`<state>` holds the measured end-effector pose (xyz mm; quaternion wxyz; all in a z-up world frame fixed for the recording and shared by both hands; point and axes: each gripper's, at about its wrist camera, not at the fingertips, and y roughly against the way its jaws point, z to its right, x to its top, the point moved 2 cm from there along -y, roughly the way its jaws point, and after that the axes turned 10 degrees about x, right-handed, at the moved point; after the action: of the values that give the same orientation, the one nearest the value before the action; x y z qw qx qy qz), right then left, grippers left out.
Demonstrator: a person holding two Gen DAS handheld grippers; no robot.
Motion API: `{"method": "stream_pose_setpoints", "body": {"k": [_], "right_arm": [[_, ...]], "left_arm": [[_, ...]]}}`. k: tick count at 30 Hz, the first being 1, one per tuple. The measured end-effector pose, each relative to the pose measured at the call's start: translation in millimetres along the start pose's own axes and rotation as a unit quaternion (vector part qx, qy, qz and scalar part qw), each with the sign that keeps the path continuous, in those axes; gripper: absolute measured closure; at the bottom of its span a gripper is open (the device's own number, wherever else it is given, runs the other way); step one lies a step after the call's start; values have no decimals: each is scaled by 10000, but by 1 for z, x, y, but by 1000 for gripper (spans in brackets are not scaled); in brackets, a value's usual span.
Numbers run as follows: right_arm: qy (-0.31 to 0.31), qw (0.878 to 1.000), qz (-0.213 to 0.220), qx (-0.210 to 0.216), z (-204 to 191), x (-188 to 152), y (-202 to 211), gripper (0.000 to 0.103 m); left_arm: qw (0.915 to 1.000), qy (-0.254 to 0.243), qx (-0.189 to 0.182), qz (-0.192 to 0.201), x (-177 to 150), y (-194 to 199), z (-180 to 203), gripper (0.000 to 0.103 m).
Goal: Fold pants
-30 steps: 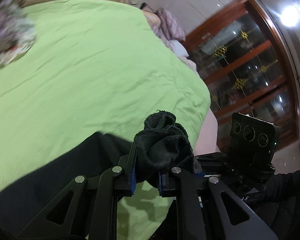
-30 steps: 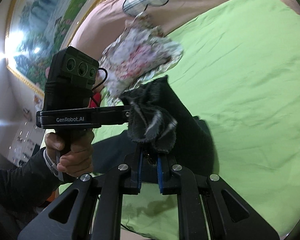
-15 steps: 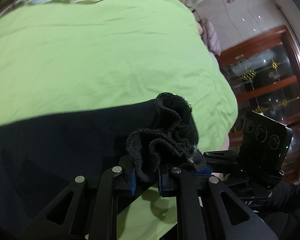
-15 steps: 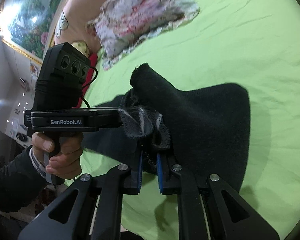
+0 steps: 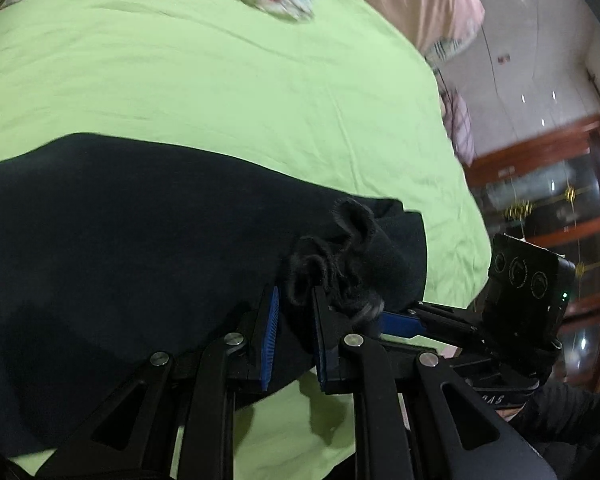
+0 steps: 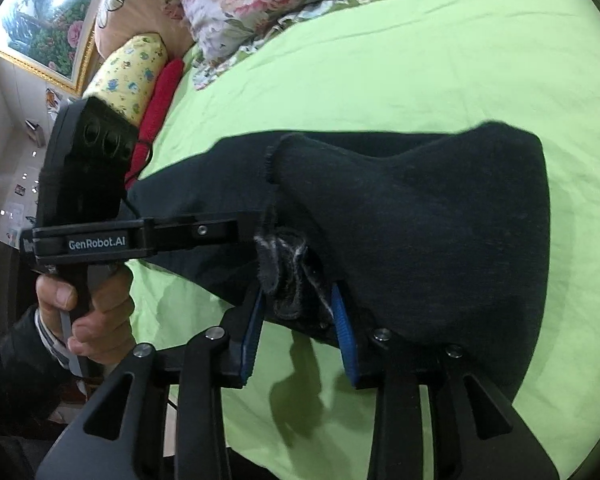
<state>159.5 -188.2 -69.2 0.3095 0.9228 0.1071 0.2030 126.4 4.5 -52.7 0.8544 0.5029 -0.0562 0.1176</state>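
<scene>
Black pants lie spread on the green bedsheet, near its front edge. My left gripper has its jaws slightly apart, with a bunched hem of the pants still between the blue pads. My right gripper stands open, and a frayed fold of the pants rests loose between its fingers. The pants also show in the right wrist view, folded over on themselves. Each gripper shows in the other's view, the right one and the left one.
A floral pillow lies at the far side of the bed, with a yellow pillow and a red cushion at the left. The bed edge drops off near the grippers. A wooden glass cabinet stands to the right.
Both grippers have moved down and forward, laying the pants flat on the sheet. Both sets of jaws have opened from a tight grip, the right one wider.
</scene>
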Motion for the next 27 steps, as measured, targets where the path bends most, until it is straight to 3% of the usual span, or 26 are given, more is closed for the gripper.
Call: {"method": "stream_pose_setpoints", "body": {"k": [13, 22, 27], "right_arm": [[312, 9993, -48, 191, -36, 21, -11, 65], [514, 9982, -129, 272, -56, 25, -19, 65], [591, 9976, -200, 294, -64, 29, -25, 64]], "left_arm": [[9935, 952, 95, 614, -32, 57, -58, 82], [9828, 1591, 197, 919, -53, 84, -90, 78], [9707, 2077, 227, 1189, -70, 96, -108, 77]]}}
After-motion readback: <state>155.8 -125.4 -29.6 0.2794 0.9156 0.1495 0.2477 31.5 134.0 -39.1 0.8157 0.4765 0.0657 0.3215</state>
